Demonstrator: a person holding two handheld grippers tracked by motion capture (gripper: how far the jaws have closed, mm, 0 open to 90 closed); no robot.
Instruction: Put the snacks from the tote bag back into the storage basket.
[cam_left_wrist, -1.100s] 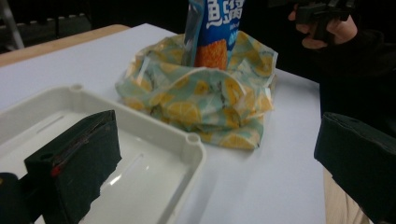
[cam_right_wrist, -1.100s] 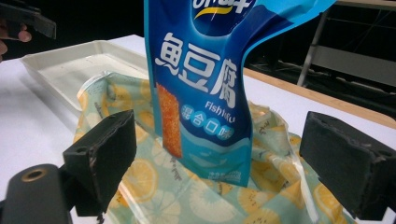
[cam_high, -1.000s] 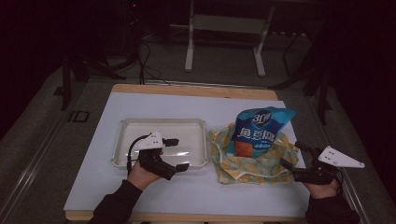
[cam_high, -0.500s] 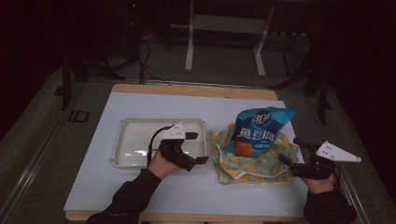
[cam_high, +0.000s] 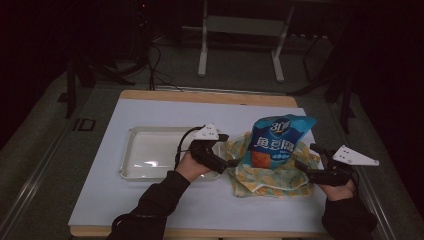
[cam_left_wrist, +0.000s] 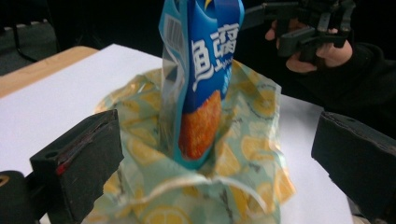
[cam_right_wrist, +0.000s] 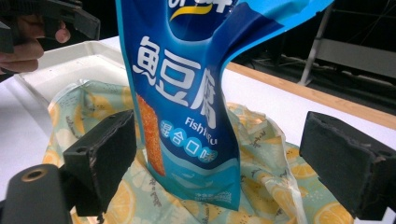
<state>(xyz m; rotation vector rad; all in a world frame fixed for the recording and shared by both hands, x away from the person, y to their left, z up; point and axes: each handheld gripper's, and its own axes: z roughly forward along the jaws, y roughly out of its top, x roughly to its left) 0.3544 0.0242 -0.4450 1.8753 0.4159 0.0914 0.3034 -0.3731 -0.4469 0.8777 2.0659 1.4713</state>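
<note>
A blue snack pouch (cam_high: 280, 142) with white lettering stands upright inside a crumpled lemon-print bag (cam_high: 272, 177) at the right of the white mat. My left gripper (cam_high: 228, 150) is open at the bag's left edge, its jaws wide apart and facing the pouch (cam_left_wrist: 205, 70). My right gripper (cam_high: 306, 156) is open at the bag's right edge, also aimed at the pouch (cam_right_wrist: 187, 70). Neither gripper holds anything. In the left gripper view the lemon-print bag (cam_left_wrist: 252, 154) spreads out between the jaws.
A shallow white tray (cam_high: 150, 150) lies on the mat to the left of the bag, just behind my left hand. The wooden table edge (cam_high: 210, 96) runs along the back. Metal stand legs and cables sit on the dark floor beyond.
My left gripper has moved right, from over the tray to the left edge of the lemon-print bag. The right gripper has barely shifted.
</note>
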